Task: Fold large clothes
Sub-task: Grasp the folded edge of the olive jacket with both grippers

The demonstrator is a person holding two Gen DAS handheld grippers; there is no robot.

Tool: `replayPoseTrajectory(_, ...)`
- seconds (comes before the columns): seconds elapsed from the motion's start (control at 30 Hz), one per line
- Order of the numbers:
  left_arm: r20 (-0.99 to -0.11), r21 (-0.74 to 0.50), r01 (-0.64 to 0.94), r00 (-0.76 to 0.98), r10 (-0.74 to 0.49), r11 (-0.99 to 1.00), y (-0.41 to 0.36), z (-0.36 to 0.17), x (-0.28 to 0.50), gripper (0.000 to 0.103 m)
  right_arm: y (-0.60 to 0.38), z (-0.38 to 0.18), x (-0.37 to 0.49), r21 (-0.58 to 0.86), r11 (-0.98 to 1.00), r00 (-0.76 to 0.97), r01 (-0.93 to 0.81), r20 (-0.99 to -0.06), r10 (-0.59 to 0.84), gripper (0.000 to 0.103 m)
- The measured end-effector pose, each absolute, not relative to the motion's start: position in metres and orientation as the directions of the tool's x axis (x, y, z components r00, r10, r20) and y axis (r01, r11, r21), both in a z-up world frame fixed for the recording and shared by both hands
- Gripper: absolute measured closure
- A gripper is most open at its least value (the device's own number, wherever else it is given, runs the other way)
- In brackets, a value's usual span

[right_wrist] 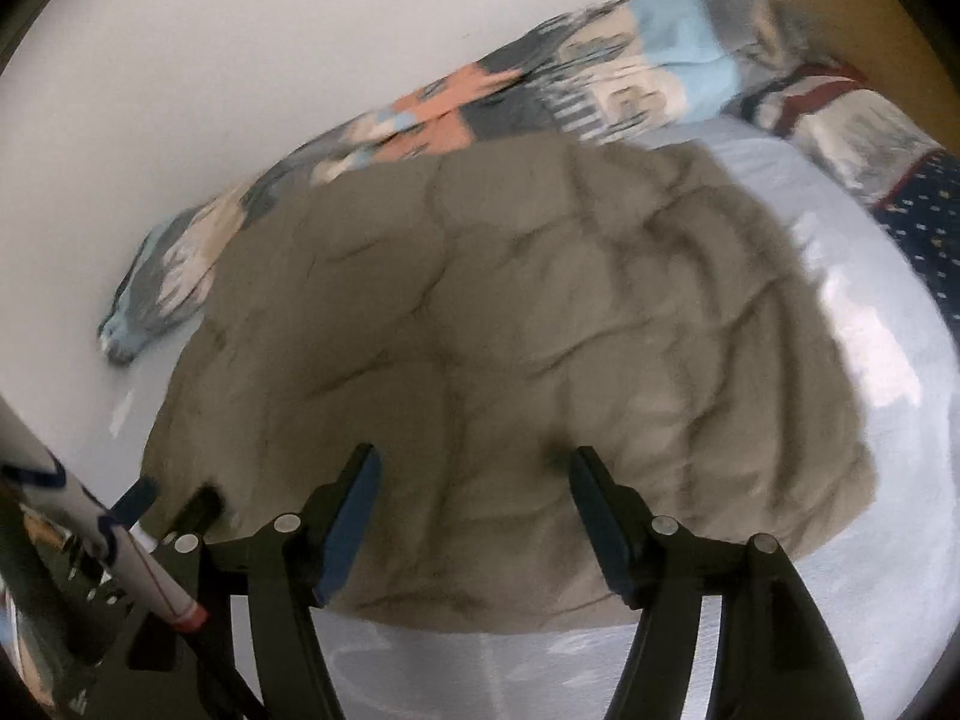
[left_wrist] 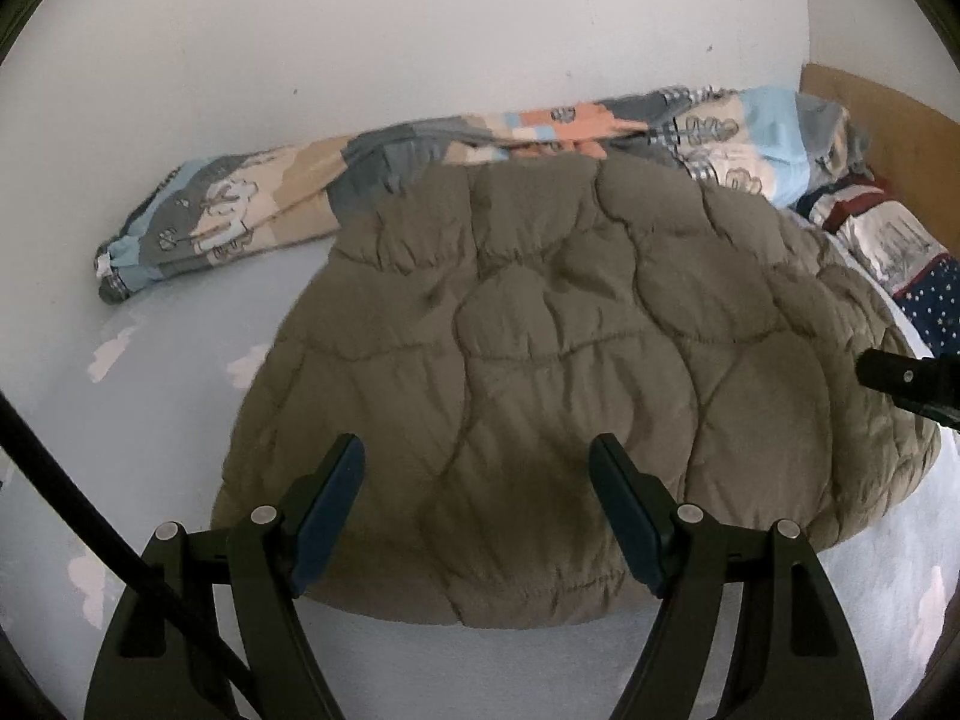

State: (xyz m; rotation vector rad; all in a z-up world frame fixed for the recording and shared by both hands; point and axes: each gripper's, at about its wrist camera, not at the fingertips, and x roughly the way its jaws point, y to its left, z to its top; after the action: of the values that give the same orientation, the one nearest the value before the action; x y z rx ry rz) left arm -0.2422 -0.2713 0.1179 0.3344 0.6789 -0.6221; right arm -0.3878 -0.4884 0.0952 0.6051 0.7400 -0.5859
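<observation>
A brown quilted jacket (left_wrist: 570,330) lies folded into a wide, puffy bundle on the pale blue bed sheet (left_wrist: 150,360). My left gripper (left_wrist: 478,447) hovers open over the jacket's near edge, with nothing between its blue pads. A black finger (left_wrist: 894,373) of my right gripper pokes in at the jacket's right side. The right wrist view is blurred. There the jacket (right_wrist: 480,300) fills the middle, and my right gripper (right_wrist: 477,455) stands open above its near edge, holding nothing. My left gripper (right_wrist: 174,498) shows at the jacket's lower left corner.
A rolled patchwork duvet (left_wrist: 540,126) lies along the white wall behind the jacket. A pillow (left_wrist: 900,252) with stars and stripes sits at the right, against a wooden headboard (left_wrist: 900,120). A black cable (left_wrist: 90,510) crosses the lower left. Bare sheet shows in front of the jacket.
</observation>
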Motion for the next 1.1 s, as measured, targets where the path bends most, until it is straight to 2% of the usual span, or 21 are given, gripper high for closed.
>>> replayPoseTrajectory(0.23,-0.667,0.099,0.628,0.618,-0.417,0.772,-0.272,0.119,-0.241,0.027,-0.523,0.084,-0.412,0.328,0.544,0.531,0.772,-0.804,-0.269,0.033)
replayPoseTrajectory(0.4,-0.681,0.122,0.634,0.614,-0.400,0.764,-0.275,0.114,-0.241,0.027,-0.529,0.072,-0.410,0.331,0.528,0.508,0.782,-0.830,-0.230,0.033)
replayPoseTrajectory(0.97,-0.682,0.133,0.620,0.624,-0.383,0.773,-0.273,0.113,-0.237,0.027,-0.530,0.082,-0.415,0.308,0.527,0.506,0.792,-0.814,-0.285,0.032)
replayPoseTrajectory(1.1,-0.694,0.098,0.576,0.624,-0.359,0.812,-0.263,0.114,-0.221,0.027,-0.536,0.080,-0.422,0.309,0.496,0.491,0.812,-0.820,-0.293,0.032)
